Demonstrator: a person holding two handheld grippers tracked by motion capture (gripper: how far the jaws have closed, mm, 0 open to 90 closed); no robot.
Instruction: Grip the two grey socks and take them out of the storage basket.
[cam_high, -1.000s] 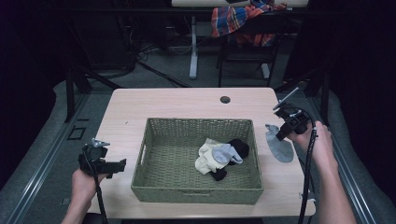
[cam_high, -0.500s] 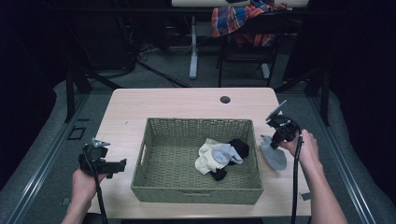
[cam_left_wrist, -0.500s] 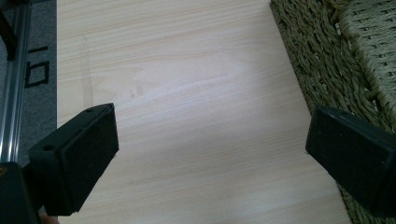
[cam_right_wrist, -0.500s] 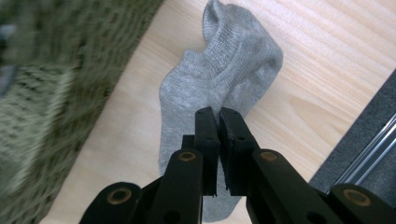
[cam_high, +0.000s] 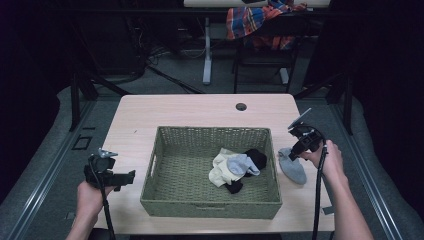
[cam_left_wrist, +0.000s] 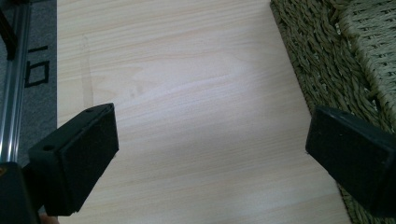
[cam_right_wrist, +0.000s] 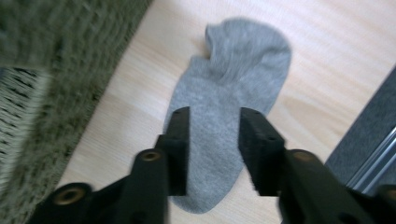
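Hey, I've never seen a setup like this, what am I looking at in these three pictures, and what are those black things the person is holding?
A person sits at a wooden table with a hand-held gripper in each hand, each with two black jaws. The high view looks down from above. The other two pictures come from small cameras riding on the grippers, looking along the jaws.

On the table stands a woven basket with a few socks piled inside. A grey sock lies flat on the table to the right of the basket.

The left gripper rests open over bare wood beside the basket, holding nothing. The right gripper is poised over the grey sock; its jaws have just been opening, with the sock beneath the gap and not yet pinched.
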